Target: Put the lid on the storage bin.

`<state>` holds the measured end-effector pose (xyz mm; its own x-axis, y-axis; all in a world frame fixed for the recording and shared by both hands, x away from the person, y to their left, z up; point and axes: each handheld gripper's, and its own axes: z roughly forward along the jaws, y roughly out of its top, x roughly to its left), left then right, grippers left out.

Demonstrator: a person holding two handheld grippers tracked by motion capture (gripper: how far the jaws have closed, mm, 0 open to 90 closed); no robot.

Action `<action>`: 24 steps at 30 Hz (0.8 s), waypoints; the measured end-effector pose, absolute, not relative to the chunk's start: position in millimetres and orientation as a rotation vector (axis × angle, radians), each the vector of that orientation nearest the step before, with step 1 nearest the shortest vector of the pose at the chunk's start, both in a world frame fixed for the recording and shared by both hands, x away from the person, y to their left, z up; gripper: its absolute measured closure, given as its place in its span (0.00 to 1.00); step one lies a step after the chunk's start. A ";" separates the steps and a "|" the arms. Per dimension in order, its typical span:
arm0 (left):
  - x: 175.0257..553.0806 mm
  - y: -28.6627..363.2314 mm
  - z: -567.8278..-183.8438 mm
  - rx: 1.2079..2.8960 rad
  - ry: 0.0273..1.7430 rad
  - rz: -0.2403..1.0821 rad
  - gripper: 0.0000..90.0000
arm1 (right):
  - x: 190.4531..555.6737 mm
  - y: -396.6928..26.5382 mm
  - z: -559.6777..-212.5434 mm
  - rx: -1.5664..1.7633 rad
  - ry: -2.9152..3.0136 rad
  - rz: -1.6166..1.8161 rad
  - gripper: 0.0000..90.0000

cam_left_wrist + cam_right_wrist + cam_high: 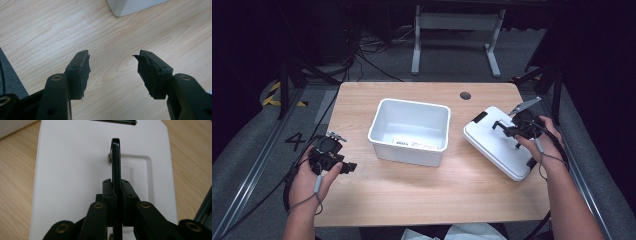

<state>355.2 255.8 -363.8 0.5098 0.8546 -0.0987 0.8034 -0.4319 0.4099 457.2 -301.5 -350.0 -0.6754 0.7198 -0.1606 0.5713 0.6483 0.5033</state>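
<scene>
While the flat white plastic lid [499, 142] lies on the right side of the light wooden tabletop [402, 190], its slim black handle [116, 160] stands upright from a shallow recess in the lid's middle. The right gripper [117, 192] has its jaws clamped tight on that handle, one on each side, and the person's right hand [537, 142] holds the tool just over the lid's far edge. Black clips sit at two of the lid's ends. Just beside the lid, nearer the middle of the tabletop, stands an open white rectangular plastic bin [410, 131] with a label lying inside. Well apart, at the near left, the left gripper [113, 66] hangs above bare wood with its jaws spread wide, gripping nothing, held by the left hand [312, 182].
</scene>
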 end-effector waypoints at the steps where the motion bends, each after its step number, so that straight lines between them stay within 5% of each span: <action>1: 355.2 256.4 -363.5 2.353 1.366 0.172 0.48 | 457.0 -301.8 -345.4 1.019 2.519 0.603 0.94; 24: 355.9 257.8 -364.0 2.345 1.370 0.162 0.48 | 451.9 -281.9 -276.1 0.891 2.495 0.660 0.94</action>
<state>355.9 257.8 -364.0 0.5082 0.8545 -0.1079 0.8060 -0.4277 0.4093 451.9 -281.9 -276.1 -0.7128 0.6679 -0.2141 0.4747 0.6841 0.5538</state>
